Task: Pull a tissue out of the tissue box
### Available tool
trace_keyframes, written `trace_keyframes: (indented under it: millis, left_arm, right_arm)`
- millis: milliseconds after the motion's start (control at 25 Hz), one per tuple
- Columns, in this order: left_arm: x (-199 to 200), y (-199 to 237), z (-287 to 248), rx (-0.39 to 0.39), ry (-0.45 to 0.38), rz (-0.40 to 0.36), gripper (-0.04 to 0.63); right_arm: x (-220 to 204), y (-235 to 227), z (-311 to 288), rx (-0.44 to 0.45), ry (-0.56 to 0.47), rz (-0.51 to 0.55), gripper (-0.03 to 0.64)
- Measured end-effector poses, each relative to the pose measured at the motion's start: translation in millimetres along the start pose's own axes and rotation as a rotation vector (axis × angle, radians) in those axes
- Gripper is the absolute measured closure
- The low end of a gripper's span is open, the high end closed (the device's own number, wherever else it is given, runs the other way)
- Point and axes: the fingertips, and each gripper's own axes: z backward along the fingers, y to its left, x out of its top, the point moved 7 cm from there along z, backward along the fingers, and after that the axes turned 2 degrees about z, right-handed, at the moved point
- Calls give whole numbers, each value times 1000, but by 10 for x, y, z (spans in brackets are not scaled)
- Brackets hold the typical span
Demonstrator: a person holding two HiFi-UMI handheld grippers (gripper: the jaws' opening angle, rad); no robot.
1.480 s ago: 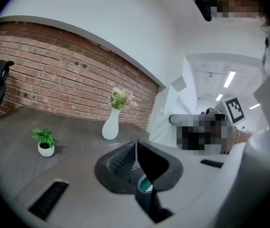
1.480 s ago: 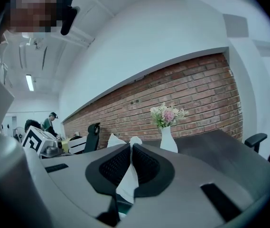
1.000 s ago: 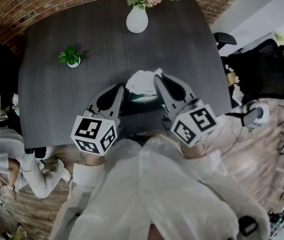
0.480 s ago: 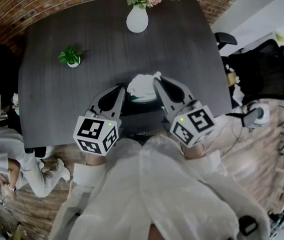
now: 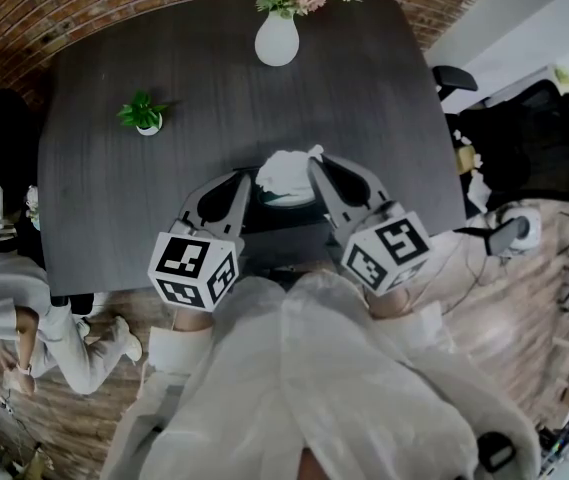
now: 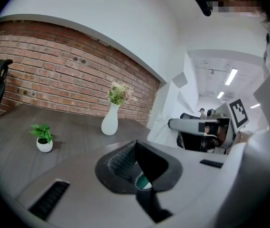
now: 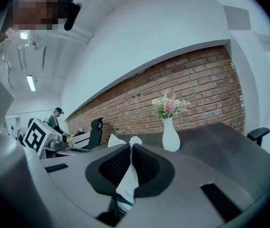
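A tissue box (image 5: 289, 200) with a green top lies on the dark table (image 5: 114, 198) right in front of me. A white tissue (image 5: 284, 168) stands crumpled out of it. My right gripper (image 5: 314, 160) is shut on that tissue. In the right gripper view the white sheet (image 7: 126, 180) runs down between the pads (image 7: 146, 163) and pokes out above the tips. My left gripper (image 5: 247, 182) is shut with nothing between its pads (image 6: 123, 160), its tips at the box's left end. A sliver of the green box (image 6: 143, 181) shows under them.
A white vase (image 5: 276, 38) of flowers stands at the table's far edge. A small potted plant (image 5: 144, 116) sits at the far left. Black office chairs (image 5: 524, 138) stand to the right of the table. A person (image 5: 24, 318) is low at the left.
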Motion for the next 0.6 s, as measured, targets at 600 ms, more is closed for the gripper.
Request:
trace_keyframes:
  millis: [600]
  left_arm:
    - [-46,-6,-31,12,49,-10,591]
  right_arm:
    - [-37,-12,-13,3,18,3,601]
